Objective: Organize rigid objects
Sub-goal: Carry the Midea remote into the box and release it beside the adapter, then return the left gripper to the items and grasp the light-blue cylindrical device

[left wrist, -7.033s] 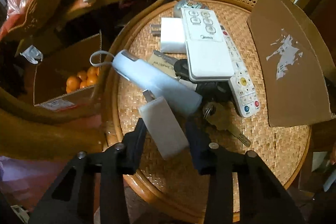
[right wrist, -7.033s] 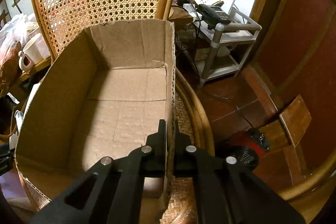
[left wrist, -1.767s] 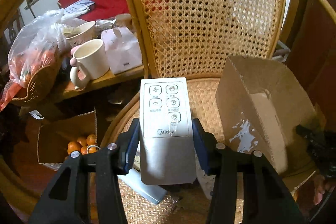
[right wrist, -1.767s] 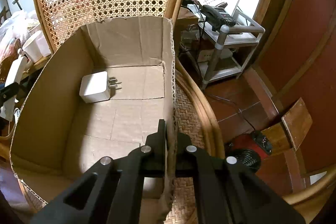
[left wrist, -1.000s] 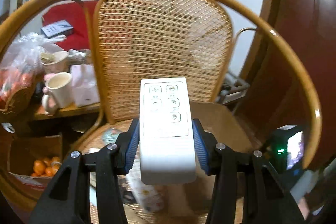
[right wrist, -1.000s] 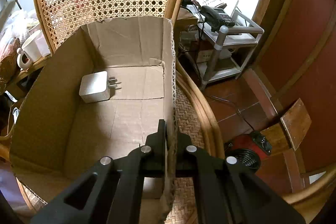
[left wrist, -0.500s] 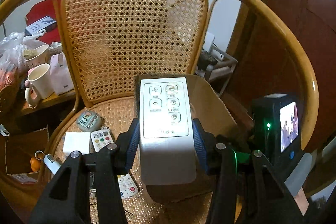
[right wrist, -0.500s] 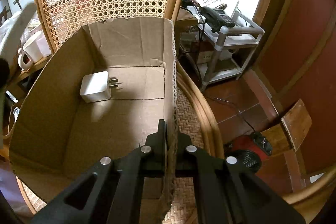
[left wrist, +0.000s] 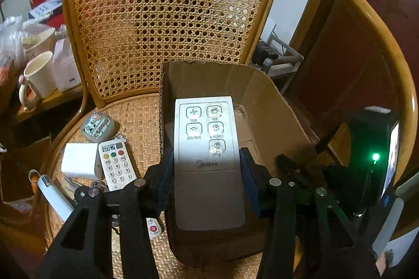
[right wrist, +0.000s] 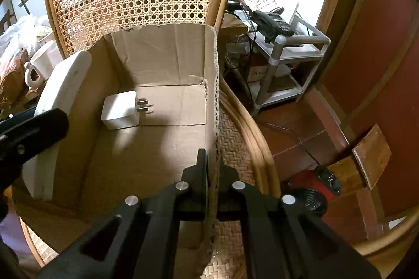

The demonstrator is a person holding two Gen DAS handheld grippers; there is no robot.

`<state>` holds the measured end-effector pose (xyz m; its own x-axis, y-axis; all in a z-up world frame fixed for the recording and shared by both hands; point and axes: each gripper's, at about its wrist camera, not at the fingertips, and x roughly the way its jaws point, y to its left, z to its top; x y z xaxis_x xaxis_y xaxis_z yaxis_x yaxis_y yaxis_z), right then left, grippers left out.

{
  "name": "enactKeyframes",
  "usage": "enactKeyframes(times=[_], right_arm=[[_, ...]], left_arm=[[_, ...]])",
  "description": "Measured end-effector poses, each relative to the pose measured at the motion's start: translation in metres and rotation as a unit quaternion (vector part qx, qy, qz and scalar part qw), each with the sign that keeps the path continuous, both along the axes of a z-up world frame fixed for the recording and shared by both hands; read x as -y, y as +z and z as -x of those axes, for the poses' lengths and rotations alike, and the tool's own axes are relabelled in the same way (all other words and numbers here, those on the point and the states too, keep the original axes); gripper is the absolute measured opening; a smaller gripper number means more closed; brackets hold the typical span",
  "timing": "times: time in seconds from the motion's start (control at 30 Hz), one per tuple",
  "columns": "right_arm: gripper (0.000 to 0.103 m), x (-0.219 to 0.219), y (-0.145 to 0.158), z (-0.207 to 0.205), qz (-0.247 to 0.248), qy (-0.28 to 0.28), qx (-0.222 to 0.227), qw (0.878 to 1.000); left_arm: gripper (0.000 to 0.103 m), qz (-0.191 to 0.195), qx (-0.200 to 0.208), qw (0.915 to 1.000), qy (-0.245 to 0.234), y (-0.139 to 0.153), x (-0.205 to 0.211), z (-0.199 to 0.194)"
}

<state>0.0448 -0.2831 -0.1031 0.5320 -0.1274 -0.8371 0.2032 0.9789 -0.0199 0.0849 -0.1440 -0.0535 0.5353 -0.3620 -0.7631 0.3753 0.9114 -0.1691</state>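
Cardboard box (right wrist: 162,59) open-topped, white charger (right wrist: 120,110) at far end, near floor bare

white midea remote (left wrist: 207,161) — over open cardboard box (right wrist: 162,56) | white charger (right wrist: 121,110) — inside on floor

2 close wrist views, shared cardboard box (left wrist: 272,106) (right wrist: 162,54)

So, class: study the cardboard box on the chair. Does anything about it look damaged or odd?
Yes. The cardboard box has ragged, torn top edges instead of flaps, most clearly along the right wall pinched by the right gripper. Inside, a white charger lies on its side, prongs pointing sideways.
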Motion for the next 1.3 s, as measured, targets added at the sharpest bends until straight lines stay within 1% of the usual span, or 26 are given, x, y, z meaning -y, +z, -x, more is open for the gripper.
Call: enactKeyframes(times=[0.13, 0.2, 0.23, 0.33, 0.37, 0.47, 0.53, 0.73, 0.77, 0.8, 0.87, 0.93, 1.0, 1.07, 1.17, 1.27, 1.3], right_arm=[[0.006, 0.0, -0.002, -0.001, 0.0, 0.001, -0.002, 1.0], [0.006, 0.0, -0.002, -0.001, 0.001, 0.0, -0.002, 1.0], [0.006, 0.0, -0.002, -0.001, 0.0, 0.0, -0.002, 1.0], [0.006, 0.0, -0.003, -0.001, 0.002, 0.0, -0.003, 1.0], [0.006, 0.0, -0.003, -0.001, 0.001, 0.0, -0.003, 1.0], [0.006, 0.0, -0.004, -0.002, 0.001, 0.0, -0.003, 1.0], [0.006, 0.001, -0.003, -0.002, -0.002, -0.001, -0.003, 1.0], [0.006, 0.003, -0.003, -0.003, -0.012, -0.003, -0.003, 1.0], [0.006, 0.003, -0.003, -0.003, -0.014, -0.004, -0.004, 1.0], [0.006, 0.004, -0.003, -0.003, -0.015, -0.005, -0.004, 1.0], [0.006, 0.005, -0.004, -0.003, -0.017, -0.007, -0.005, 1.0], [0.006, 0.004, -0.004, -0.003, -0.016, -0.007, -0.005, 1.0], [0.006, 0.003, -0.004, -0.003, -0.012, -0.006, -0.006, 1.0], [0.006, 0.003, -0.004, -0.003, -0.012, -0.007, -0.006, 1.0], [0.006, 0.003, -0.004, -0.002, -0.013, -0.007, -0.006, 1.0], [0.006, 0.003, -0.004, -0.002, -0.011, -0.007, -0.006, 1.0], [0.006, 0.003, -0.004, -0.002, -0.012, -0.007, -0.006, 1.0]], left_arm=[[0.048, -0.03, 0.009, 0.9994, -0.011, -0.002, 0.008, 0.004], [0.048, -0.051, 0.014, 0.9985, -0.012, -0.002, 0.012, 0.005], [0.048, -0.054, 0.014, 0.9983, -0.015, -0.001, 0.013, 0.006], [0.048, -0.057, 0.006, 0.9982, -0.02, 0.0, 0.014, 0.008], [0.05, -0.057, 0.007, 0.9981, -0.02, 0.0, 0.015, 0.008], [0.062, -0.048, 0.006, 0.9984, -0.029, 0.002, 0.014, 0.011], [0.062, -0.047, 0.01, 0.9984, -0.028, 0.004, 0.014, 0.013], [0.065, -0.037, 0.003, 0.9988, -0.033, 0.008, 0.011, 0.016], [0.067, -0.036, 0.003, 0.9987, -0.036, 0.008, 0.01, 0.015], [0.074, -0.037, 0.004, 0.9987, -0.036, 0.01, 0.01, 0.015], [0.084, -0.042, 0.019, 0.9988, -0.019, 0.014, 0.005, 0.015], [0.085, -0.029, 0.03, 0.9991, -0.013, 0.018, 0.0, 0.015], [0.086, -0.023, 0.025, 0.9994, -0.012, 0.021, -0.003, 0.014], [0.087, -0.032, 0.024, 0.9992, -0.006, 0.023, -0.007, 0.014], [0.089, -0.046, 0.035, 0.9983, 0.004, 0.028, -0.015, 0.014], [0.095, -0.05, 0.046, 0.9976, 0.015, 0.033, -0.026, 0.013], [0.096, -0.051, 0.05, 0.9972, 0.021, 0.034, -0.032, 0.012]])
